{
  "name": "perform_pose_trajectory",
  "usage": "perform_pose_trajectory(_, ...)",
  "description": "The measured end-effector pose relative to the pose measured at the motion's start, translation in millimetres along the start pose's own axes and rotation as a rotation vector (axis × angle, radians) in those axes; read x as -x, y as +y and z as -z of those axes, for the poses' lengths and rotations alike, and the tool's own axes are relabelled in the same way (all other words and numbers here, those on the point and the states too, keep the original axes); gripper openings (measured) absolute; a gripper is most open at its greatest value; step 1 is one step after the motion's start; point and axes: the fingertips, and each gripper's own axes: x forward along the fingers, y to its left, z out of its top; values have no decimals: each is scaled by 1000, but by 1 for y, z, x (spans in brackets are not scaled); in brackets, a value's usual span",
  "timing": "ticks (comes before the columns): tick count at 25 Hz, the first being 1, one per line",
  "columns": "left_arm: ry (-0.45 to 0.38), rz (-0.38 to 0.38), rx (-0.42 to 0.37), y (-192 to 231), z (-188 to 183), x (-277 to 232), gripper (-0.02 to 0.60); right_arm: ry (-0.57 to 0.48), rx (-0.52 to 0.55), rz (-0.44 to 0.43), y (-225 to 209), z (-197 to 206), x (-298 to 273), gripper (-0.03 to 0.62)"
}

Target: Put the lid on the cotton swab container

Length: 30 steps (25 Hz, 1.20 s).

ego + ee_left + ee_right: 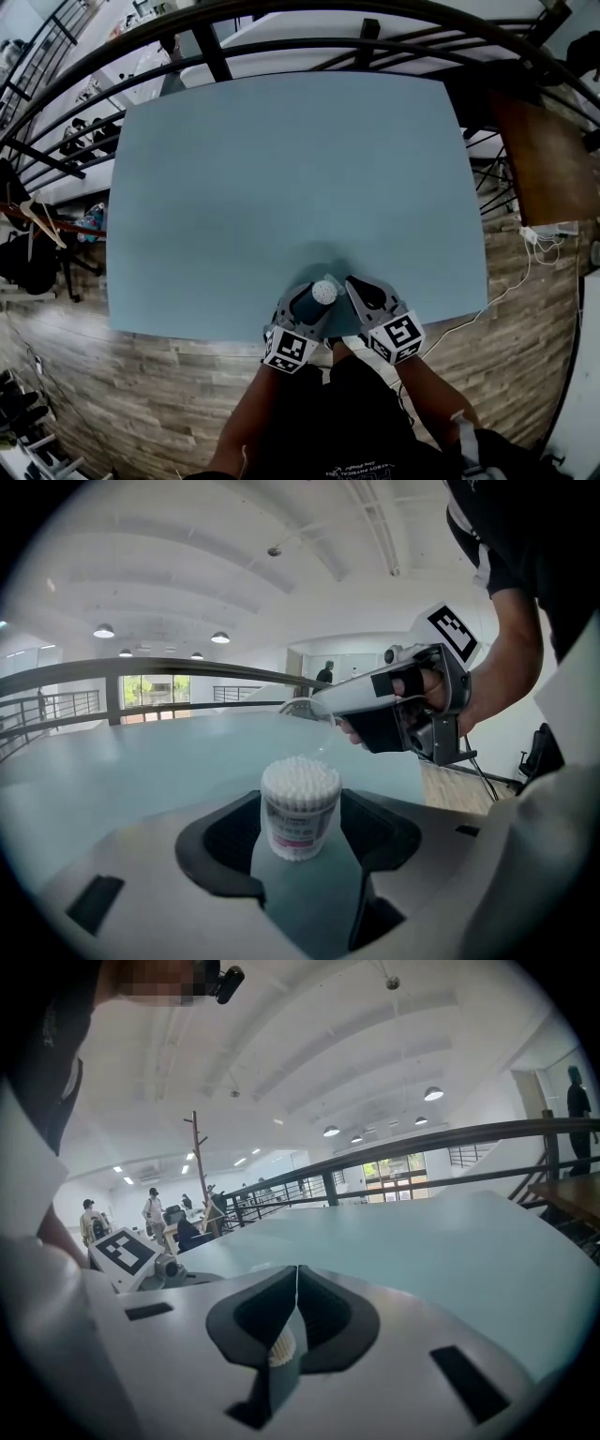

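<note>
The cotton swab container (300,810), a clear tub packed with white swabs and with no lid on it, stands upright on the blue table (281,169) near the front edge. My left gripper (305,803) is open around it, with a gap on each side between the pads and the tub. In the head view the container (323,292) sits between the left gripper (312,298) and the right gripper (351,284). The right gripper (297,1276) is shut on the thin clear lid (307,709), held just above and behind the tub. Swab tips (280,1346) show through the right jaws.
A black railing (309,47) curves round the table's far side. Wooden floor (150,394) lies below the front edge, with a white cable (511,281) at the right. A brown desk (539,150) stands at the far right. People stand far off (155,1213).
</note>
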Motion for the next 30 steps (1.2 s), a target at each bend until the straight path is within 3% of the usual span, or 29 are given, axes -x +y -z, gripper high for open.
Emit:
perform_pose_trajectory(13,18,-17,-22,-2,-2,-2,247,23,21,-63,12,2,-3,20)
perform_pose_trajectory(24,31,-6,-26,-3,-2,-3,247,159,38,-163,36,34,-10,20)
perform_pose_trajectory(30,31,-7,-19,-4,-1,-3,247,188,83,-144,38,38,-12,18)
